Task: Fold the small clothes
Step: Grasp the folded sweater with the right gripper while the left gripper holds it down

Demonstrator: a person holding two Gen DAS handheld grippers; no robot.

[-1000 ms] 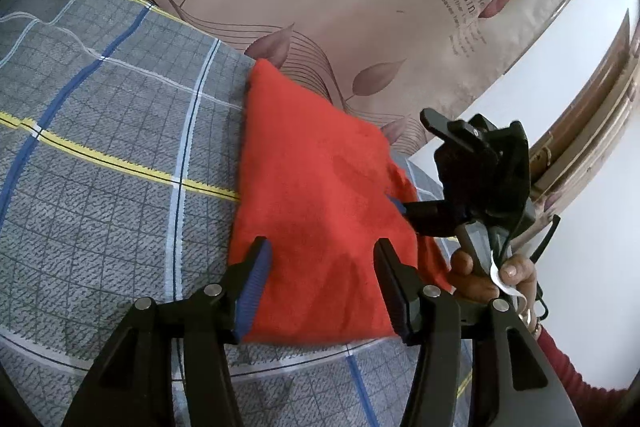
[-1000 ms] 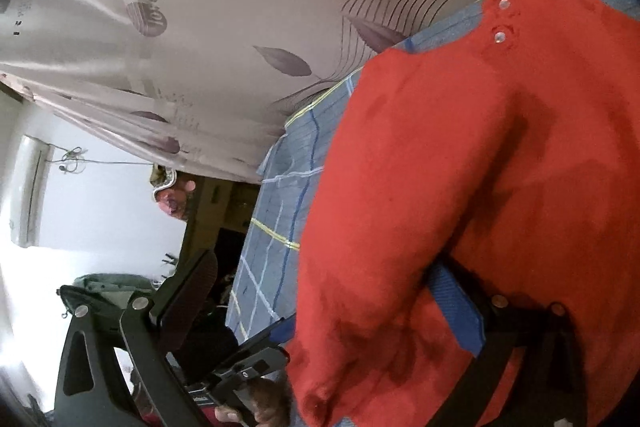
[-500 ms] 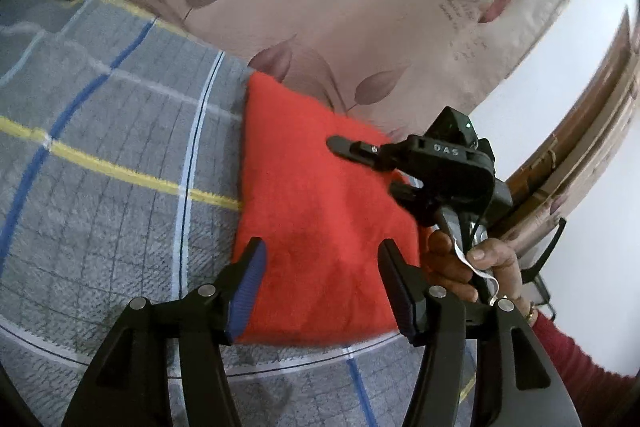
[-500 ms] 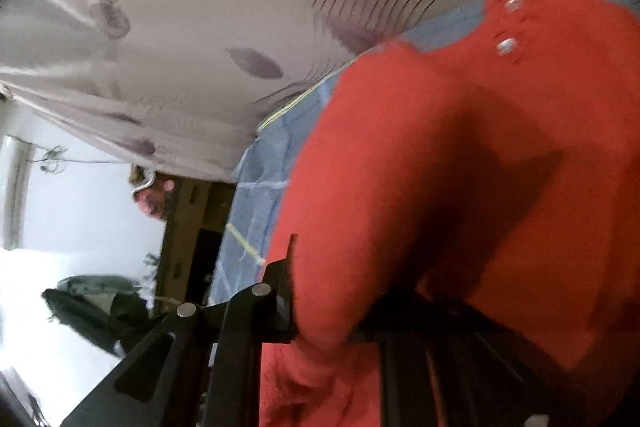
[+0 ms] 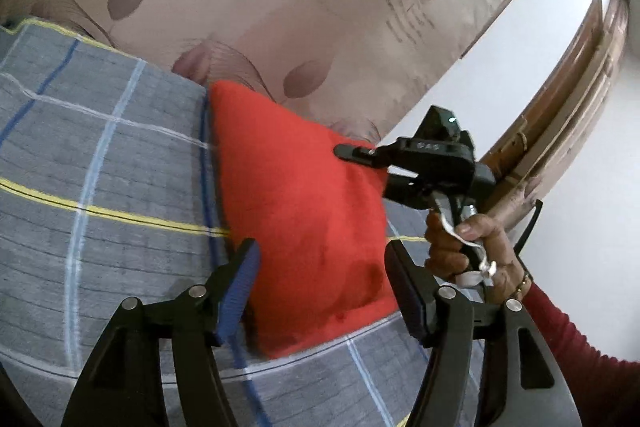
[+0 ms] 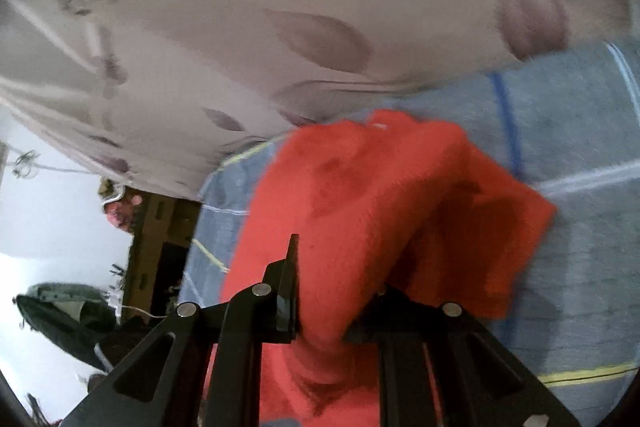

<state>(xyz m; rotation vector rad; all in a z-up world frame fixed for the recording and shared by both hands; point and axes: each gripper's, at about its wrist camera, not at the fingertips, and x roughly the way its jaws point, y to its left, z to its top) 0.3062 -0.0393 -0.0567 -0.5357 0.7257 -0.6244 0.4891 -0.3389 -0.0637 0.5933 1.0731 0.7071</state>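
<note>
A small red garment point(image 5: 304, 223) lies folded on the grey plaid bed cover point(image 5: 100, 163). My left gripper point(image 5: 324, 291) is open, its blue-padded fingers point(image 5: 240, 287) standing either side of the garment's near edge without pinching it. In the left wrist view my right gripper point(image 5: 360, 163) reaches in from the right and holds the garment's far right edge. In the right wrist view the right gripper point(image 6: 320, 311) is shut on a bunched fold of the red garment point(image 6: 380, 195), which is lifted off the cover.
A beige curtain with leaf print point(image 5: 280, 7) hangs right behind the bed. A white wall and wooden door frame point(image 5: 560, 115) stand to the right. The plaid cover point(image 6: 580, 147) extends to the right in the right wrist view.
The right gripper has closed on the garment's edge and lifted it, turning towards the curtain. The left gripper has stayed open at the near edge, shifting slightly.
</note>
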